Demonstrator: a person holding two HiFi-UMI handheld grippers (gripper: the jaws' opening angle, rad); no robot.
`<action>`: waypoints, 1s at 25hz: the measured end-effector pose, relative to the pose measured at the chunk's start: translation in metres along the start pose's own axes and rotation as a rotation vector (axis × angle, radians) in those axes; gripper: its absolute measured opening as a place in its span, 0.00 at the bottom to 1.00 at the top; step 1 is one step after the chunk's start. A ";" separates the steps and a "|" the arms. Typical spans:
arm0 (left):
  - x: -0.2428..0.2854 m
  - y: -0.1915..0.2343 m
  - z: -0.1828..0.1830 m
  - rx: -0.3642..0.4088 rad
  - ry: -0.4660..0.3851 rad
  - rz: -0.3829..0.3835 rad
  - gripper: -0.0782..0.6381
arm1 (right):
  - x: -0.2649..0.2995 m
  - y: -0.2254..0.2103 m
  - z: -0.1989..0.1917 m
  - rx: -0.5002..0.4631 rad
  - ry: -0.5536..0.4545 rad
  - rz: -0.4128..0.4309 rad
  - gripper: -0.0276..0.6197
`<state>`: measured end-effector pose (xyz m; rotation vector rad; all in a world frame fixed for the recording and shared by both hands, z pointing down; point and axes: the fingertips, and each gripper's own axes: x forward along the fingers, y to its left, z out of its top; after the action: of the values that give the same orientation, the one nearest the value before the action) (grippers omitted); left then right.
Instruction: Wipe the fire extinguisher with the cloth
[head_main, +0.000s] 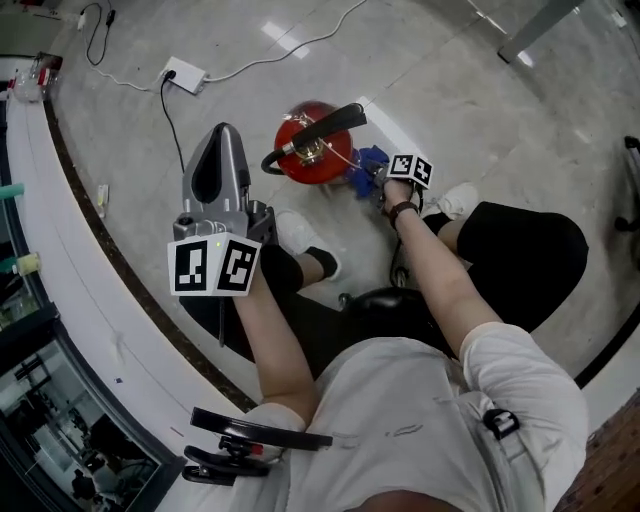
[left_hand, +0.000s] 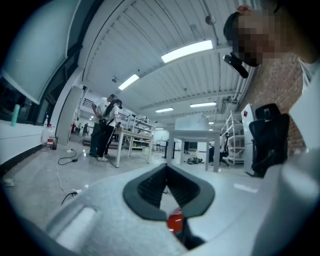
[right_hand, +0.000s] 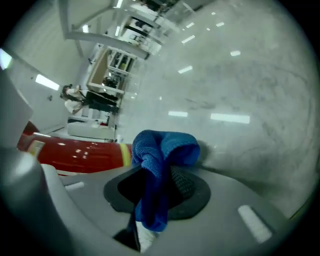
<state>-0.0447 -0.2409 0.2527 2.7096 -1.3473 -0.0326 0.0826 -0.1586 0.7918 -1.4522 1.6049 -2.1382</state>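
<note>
The red fire extinguisher (head_main: 305, 152) stands on the grey floor, its black handle and hose on top. My right gripper (head_main: 378, 180) is low beside the extinguisher's right side, shut on a bunched blue cloth (head_main: 366, 168). In the right gripper view the cloth (right_hand: 162, 150) sticks out between the jaws, with the red cylinder (right_hand: 75, 152) and its yellow band just to the left. My left gripper (head_main: 224, 132) is held up left of the extinguisher, apart from it, jaws shut with nothing in them. In the left gripper view a bit of the extinguisher (left_hand: 174, 221) shows red below the pads.
A white power strip (head_main: 185, 75) with cables lies on the floor behind. A white ledge (head_main: 60, 250) curves along the left. The person's white shoes (head_main: 300, 235) and a black stool base (head_main: 385, 300) are close to the extinguisher. People stand at a table (left_hand: 132, 135) far off.
</note>
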 end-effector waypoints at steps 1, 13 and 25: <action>0.005 0.003 -0.003 0.002 0.011 0.002 0.11 | 0.010 -0.019 -0.006 0.008 0.034 -0.041 0.20; 0.054 0.019 0.030 -0.003 -0.054 -0.084 0.11 | -0.137 0.210 0.076 0.049 -0.064 0.574 0.21; 0.063 0.017 0.032 -0.040 -0.064 -0.110 0.11 | -0.112 0.209 0.054 -0.013 0.050 0.532 0.21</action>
<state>-0.0225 -0.3047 0.2245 2.7688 -1.1984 -0.1557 0.0916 -0.2241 0.5577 -0.8434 1.7714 -1.8636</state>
